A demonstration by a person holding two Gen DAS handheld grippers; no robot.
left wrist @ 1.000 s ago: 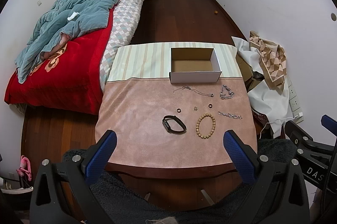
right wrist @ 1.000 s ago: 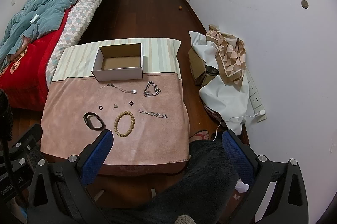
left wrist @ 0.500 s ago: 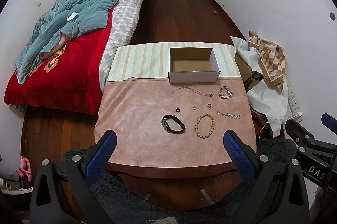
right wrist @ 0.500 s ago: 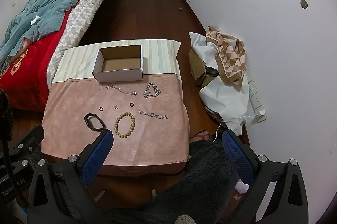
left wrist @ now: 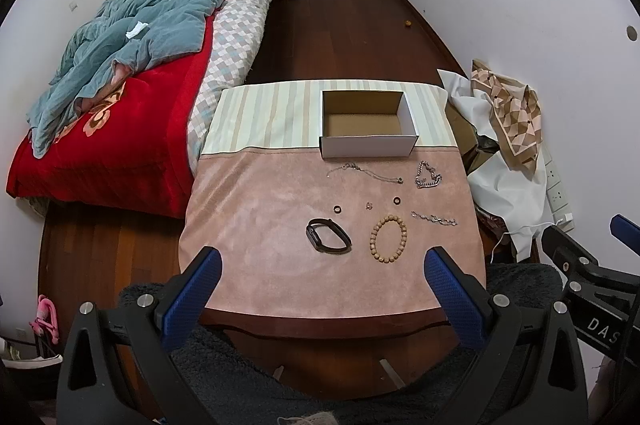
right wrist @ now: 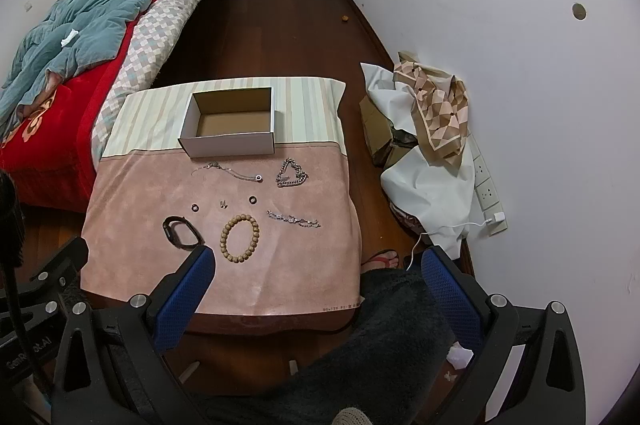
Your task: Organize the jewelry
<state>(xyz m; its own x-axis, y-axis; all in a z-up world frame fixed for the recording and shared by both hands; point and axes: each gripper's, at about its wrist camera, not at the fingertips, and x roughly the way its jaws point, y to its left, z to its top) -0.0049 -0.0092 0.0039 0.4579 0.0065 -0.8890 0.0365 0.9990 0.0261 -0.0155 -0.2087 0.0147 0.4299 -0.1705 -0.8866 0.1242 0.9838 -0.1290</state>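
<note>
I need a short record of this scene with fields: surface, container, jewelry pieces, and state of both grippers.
surface: table covered by a pink and striped cloth
container: open cardboard box at the far side, nothing visible inside
jewelry: wooden bead bracelet, black band, thin necklace, chunky chain, flat link bracelet, two dark rings, one tiny silver piece; all on the cloth, none in the box
left gripper: jaws open, holds nothing
right gripper: jaws open, holds nothing

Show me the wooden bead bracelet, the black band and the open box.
wooden bead bracelet [left wrist: 403, 231]: left wrist view, right-side beads.
black band [left wrist: 313, 236]: left wrist view, thick end.
open box [right wrist: 228, 146]: right wrist view, front wall.
</note>
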